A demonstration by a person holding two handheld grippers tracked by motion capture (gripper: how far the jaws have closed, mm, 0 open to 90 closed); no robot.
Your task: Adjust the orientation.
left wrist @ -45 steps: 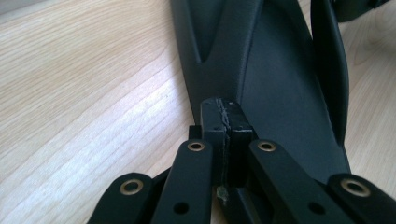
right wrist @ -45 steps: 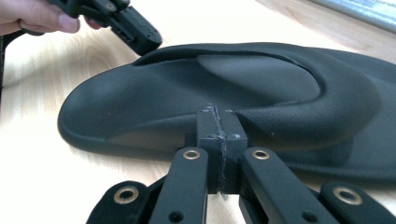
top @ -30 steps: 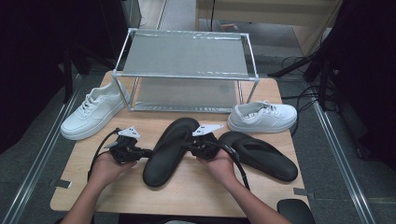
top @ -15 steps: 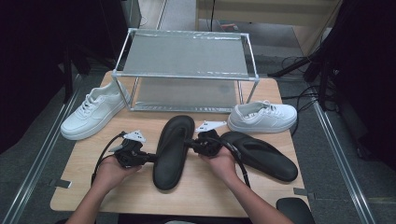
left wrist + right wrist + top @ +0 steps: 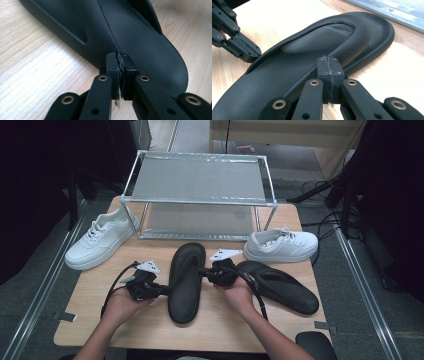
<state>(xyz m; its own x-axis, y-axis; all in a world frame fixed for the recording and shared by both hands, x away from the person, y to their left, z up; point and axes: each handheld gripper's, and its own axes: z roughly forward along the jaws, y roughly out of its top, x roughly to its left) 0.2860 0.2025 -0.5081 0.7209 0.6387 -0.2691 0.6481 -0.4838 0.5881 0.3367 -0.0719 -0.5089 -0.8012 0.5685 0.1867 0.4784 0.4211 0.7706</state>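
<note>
A black flip-flop [image 5: 186, 280] lies lengthwise at the table's middle, toe toward the rack. My left gripper [image 5: 165, 291] touches its left edge; its jaws have just been opening and stand all but shut, a thin slit between the pads with nothing in it [image 5: 121, 57]. My right gripper [image 5: 202, 271] is shut, and its tips rest against the sandal's strap [image 5: 329, 60]. In the right gripper view the left gripper [image 5: 253, 56] meets the sandal's [image 5: 294, 75] far rim. A second black flip-flop [image 5: 280, 287] lies to the right.
A metal wire rack [image 5: 197, 175] stands at the back of the wooden table [image 5: 150, 330]. One white sneaker [image 5: 100, 240] sits at its left, another [image 5: 282, 244] at its right. A dark pad [image 5: 314, 345] lies at the front right corner.
The middle flip-flop has swung from a slant to pointing straight at the rack. My left hand has shifted a little to the right with it. The right hand has kept its place.
</note>
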